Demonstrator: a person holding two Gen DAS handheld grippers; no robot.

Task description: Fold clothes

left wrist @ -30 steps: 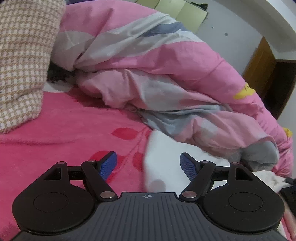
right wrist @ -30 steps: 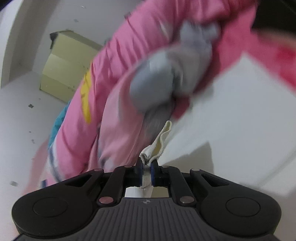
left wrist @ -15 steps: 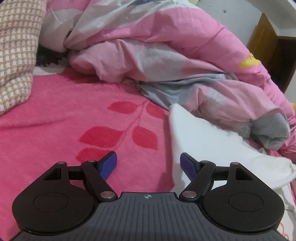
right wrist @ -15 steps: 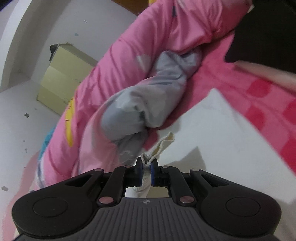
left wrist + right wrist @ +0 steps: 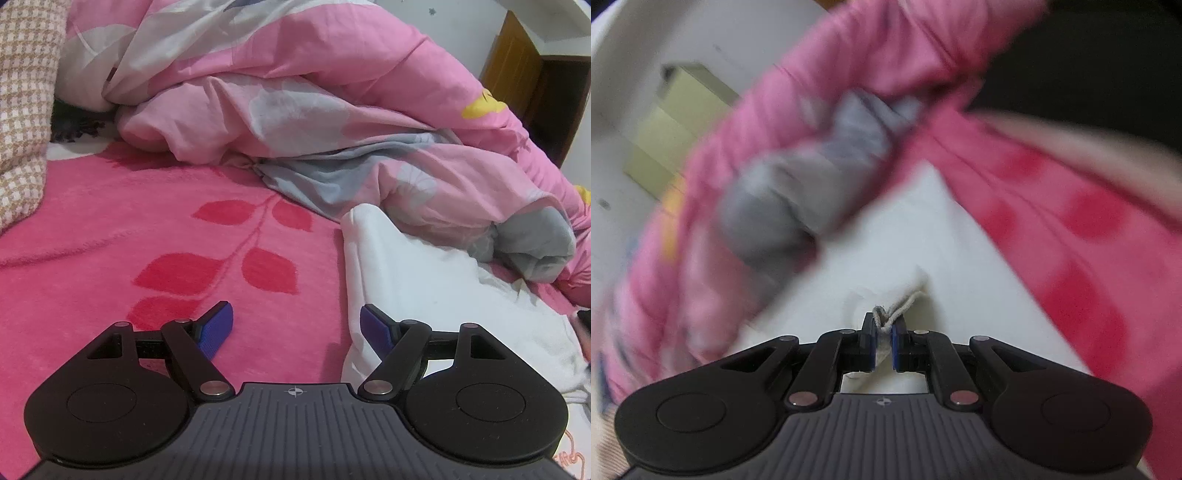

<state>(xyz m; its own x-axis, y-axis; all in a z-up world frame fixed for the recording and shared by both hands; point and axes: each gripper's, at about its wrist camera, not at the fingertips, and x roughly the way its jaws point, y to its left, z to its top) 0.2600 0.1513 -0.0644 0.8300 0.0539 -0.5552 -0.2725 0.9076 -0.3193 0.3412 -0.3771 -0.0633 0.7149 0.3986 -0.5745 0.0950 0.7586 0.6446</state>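
A white garment point(image 5: 424, 280) lies on the pink blanket point(image 5: 110, 236) at the right of the left wrist view, its near corner pointing toward the quilt. My left gripper point(image 5: 296, 326) hovers open above the blanket, its right fingertip over the garment's left edge and nothing between the blue pads. In the blurred right wrist view the same white garment point(image 5: 923, 229) spreads ahead, and my right gripper point(image 5: 883, 325) is shut on a folded bit of its hem.
A bunched pink and grey quilt point(image 5: 332, 122) fills the back of the bed and touches the garment's far side. A checked pillow point(image 5: 22, 110) sits at the left. A wooden door point(image 5: 517, 74) and a yellow-green cabinet point(image 5: 676, 122) stand beyond the bed.
Both grippers have sunk toward the bed. The left view now shows more of the blanket and the white garment closer. The right gripper kept its hold on the hem while moving; its view is blurred.
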